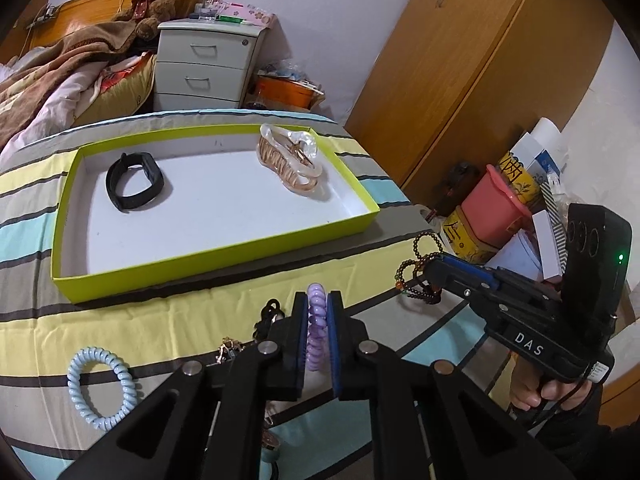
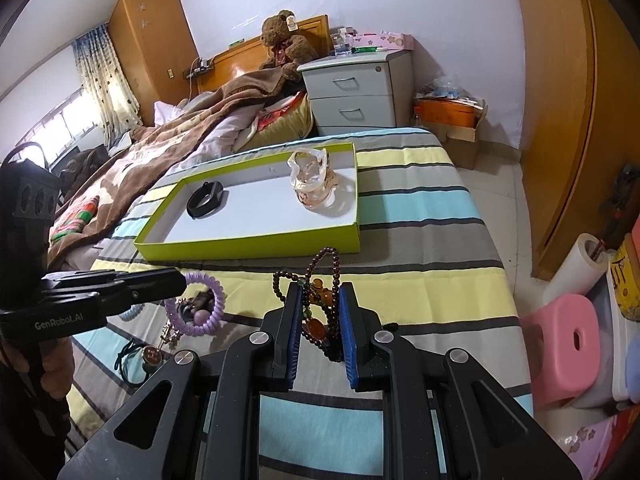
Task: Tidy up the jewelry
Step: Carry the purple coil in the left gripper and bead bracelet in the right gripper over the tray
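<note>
The left gripper (image 1: pixel 318 320) squeezes a purple curly plastic hair tie (image 1: pixel 316 330) tight between its fingers. The right gripper (image 2: pixel 320 312) holds a dark red bead bracelet (image 2: pixel 326 280), its jaws narrow around the beads. Both are over the striped bedspread (image 2: pixel 420 216), near its right edge. A light blue curly hair tie (image 1: pixel 102 386) lies to the left. Farther back, the green shallow cardboard box (image 1: pixel 212 258) has lots of white room between a black watch band (image 1: pixel 134 180) and a pearly hair claw (image 1: pixel 292 160).
</note>
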A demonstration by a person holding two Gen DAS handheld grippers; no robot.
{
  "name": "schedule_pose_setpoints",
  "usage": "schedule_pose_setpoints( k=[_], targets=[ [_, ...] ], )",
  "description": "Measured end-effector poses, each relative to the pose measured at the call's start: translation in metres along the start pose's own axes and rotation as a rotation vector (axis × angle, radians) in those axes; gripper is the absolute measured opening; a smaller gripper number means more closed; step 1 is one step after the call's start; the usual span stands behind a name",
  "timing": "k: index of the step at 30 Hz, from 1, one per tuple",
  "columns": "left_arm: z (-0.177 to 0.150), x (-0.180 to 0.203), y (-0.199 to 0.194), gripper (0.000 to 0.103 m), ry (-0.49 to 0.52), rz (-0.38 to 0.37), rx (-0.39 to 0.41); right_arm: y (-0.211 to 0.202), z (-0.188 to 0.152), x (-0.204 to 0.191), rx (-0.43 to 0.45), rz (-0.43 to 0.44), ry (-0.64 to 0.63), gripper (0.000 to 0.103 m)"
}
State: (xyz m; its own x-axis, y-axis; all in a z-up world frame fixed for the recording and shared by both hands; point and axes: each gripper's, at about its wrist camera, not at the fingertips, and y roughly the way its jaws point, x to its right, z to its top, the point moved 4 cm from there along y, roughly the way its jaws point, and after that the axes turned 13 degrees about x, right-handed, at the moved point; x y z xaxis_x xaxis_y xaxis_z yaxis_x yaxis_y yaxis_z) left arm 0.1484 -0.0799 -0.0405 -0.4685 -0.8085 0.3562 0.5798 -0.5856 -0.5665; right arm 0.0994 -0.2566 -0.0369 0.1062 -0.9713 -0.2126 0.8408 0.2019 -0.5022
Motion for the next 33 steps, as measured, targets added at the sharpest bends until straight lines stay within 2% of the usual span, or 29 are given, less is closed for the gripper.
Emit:
schedule_pose_setpoints(
  k=[10,20,26,33],
  targets=[
    [0.008,0.005,-0.014,0.010,-0.009,0.010,0.041,-0.010,0.006,-0.003,0.021,0.002,-0.004,0.018],
    [0.033,-0.006,-0.035,0.010,-0.014,0.064,0.101,-0.017,0.036,-0.019,0.061,0.027,-0.037,0.018],
    [0.049,-0.023,-0.037,0.010,-0.018,0.104,0.121,-0.001,0.056,-0.033,0.057,0.059,-0.058,0.018],
    [0.062,-0.050,-0.030,0.010,-0.026,0.146,0.125,0.042,0.077,-0.055,0.021,0.098,-0.100,0.018]
  ],
)
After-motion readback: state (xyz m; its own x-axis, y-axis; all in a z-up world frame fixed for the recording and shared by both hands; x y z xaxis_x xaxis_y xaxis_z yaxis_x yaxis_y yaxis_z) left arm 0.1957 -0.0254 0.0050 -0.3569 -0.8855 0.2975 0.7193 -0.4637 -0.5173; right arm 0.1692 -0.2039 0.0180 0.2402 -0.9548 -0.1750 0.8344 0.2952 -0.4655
